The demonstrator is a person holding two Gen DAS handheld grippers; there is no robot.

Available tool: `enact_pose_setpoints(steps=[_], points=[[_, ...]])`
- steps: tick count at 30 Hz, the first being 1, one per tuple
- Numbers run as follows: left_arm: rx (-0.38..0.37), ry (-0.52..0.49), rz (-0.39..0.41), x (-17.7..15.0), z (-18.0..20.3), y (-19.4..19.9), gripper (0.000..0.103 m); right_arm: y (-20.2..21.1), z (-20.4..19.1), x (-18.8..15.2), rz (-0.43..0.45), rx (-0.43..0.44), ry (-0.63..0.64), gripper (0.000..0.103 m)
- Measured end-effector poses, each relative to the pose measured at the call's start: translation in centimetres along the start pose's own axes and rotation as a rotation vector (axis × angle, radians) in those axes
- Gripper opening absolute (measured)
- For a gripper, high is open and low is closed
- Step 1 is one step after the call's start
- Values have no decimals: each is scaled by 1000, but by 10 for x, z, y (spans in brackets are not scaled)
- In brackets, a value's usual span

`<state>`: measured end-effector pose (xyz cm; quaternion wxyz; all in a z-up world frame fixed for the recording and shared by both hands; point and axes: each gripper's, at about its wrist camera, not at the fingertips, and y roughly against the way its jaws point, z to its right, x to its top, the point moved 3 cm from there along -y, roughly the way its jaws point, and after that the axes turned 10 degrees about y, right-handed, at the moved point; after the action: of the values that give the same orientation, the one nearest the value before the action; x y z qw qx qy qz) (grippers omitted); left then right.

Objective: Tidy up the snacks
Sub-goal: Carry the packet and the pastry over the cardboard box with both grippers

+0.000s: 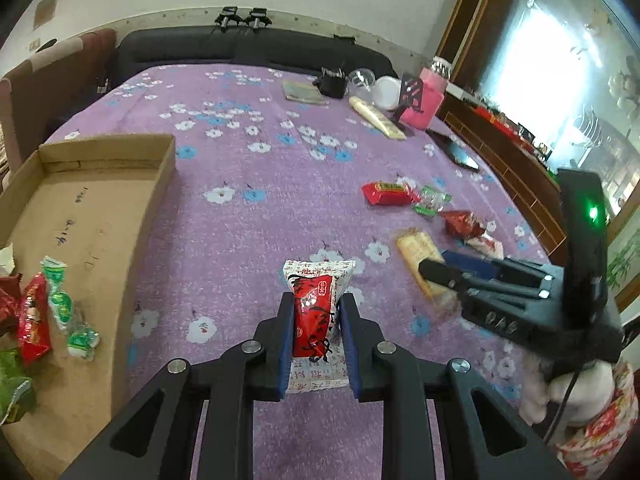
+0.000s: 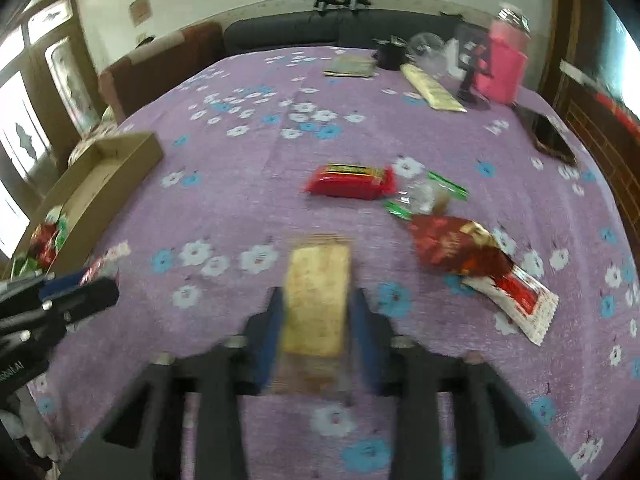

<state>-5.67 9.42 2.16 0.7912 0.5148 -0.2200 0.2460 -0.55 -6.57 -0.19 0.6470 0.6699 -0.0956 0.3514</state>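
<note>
With both grippers loaded, we read the coming move as a carry to the cardboard box (image 1: 100, 184). We see the left gripper (image 1: 316, 320) clamped on a red-and-white snack packet (image 1: 316, 304), its long axis running out along the fingers, above the purple floral cloth (image 1: 260, 184). The right gripper (image 2: 318, 312) has a tan wafer bar (image 2: 318, 300) between its blue pads (image 2: 272, 328); blur hides whether the pads press, so we cannot tell the grip. The box lies to the left of both, holding several red and green packets (image 1: 60, 304). Left hand is nearer. Four snacks (image 2: 352, 182) remain on the cloth.
</note>
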Motion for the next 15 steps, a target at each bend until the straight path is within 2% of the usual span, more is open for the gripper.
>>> enact_pose_setpoints(steps=[2,4,9,11,12,14,15], points=[[-11,10,18,3,-2,9,21,3,-7,2,6,-35,32,17],[-15,15,40,6,-5,19,22,6,-7,4,8,-2,8,0],[-18,41,95,16,-22,47,22,12,-2,7,30,21,-26,0],[-18,52,111,17,-28,55,22,12,4,8,34,26,-55,11],[-16,58,119,18,-31,58,22,10,6,8,22,24,-61,30],[-17,72,131,18,-38,63,22,6,6,7,8,24,-64,49],[-19,81,135,17,-42,65,22,2,3,7,-6,18,-51,49]])
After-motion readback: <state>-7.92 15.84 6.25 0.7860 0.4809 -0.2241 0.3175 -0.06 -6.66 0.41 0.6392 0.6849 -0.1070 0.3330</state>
